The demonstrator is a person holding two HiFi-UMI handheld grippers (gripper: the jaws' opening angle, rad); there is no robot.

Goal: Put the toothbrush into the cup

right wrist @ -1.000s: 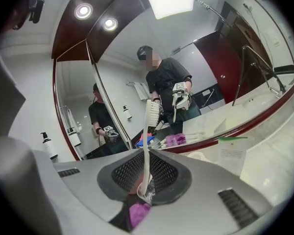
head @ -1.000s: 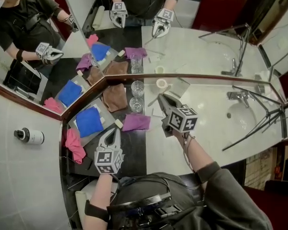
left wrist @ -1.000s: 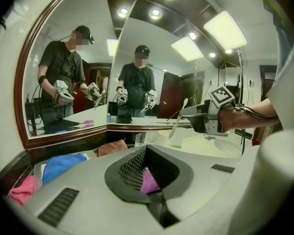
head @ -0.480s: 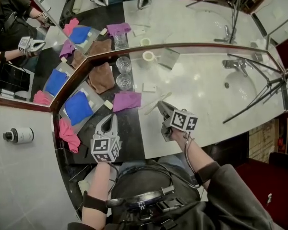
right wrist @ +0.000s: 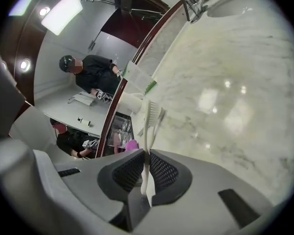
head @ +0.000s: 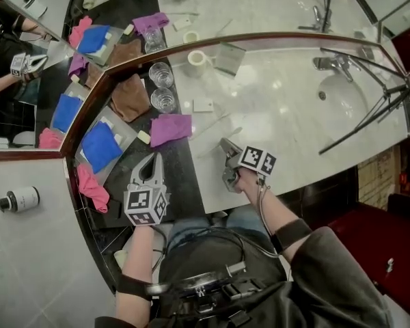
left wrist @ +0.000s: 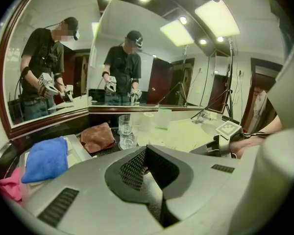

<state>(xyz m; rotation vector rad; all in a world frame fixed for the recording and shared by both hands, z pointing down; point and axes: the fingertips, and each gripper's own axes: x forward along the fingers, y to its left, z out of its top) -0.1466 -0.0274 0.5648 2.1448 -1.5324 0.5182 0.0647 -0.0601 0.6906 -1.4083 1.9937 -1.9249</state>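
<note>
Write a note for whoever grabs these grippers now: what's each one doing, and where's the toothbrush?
Left gripper: fingers shut, empty.
Right gripper: fingers shut on the toothbrush, bristle end sticking out, above the marble counter.
Cups: two glasses and a white cup stand by the mirror, none reached.
Done: brush picked up.
To do: carry it to a cup, drop it in.

Bench (head: pixel 280 115) runs L-R w/ mirror (head: pixel 260 5) behind. Sink (head: pixel 342 94) at far R, tap (head: pixel 326 61) behind it. Cup (head: pixel 197 58) at back by mirror; two glasses (head: pixel 162 100) L of it, one behind the other. Back cloth (head: pixel 128 96) just L of glasses, mid cloth (head: pixel 171 128) just in front of them. Tray (head: pixel 123 130) further L w/ tray cloth (head: pixel 100 145) on it; edge cloth (head: pixel 92 186) in front of tray. L tool (head: pixel 155 157) in front of mid cloth; R tool (head: pixel 224 143) to its R over bench, toothbrush (right wrist: pixel 148 126) betw. its jaws.
</note>
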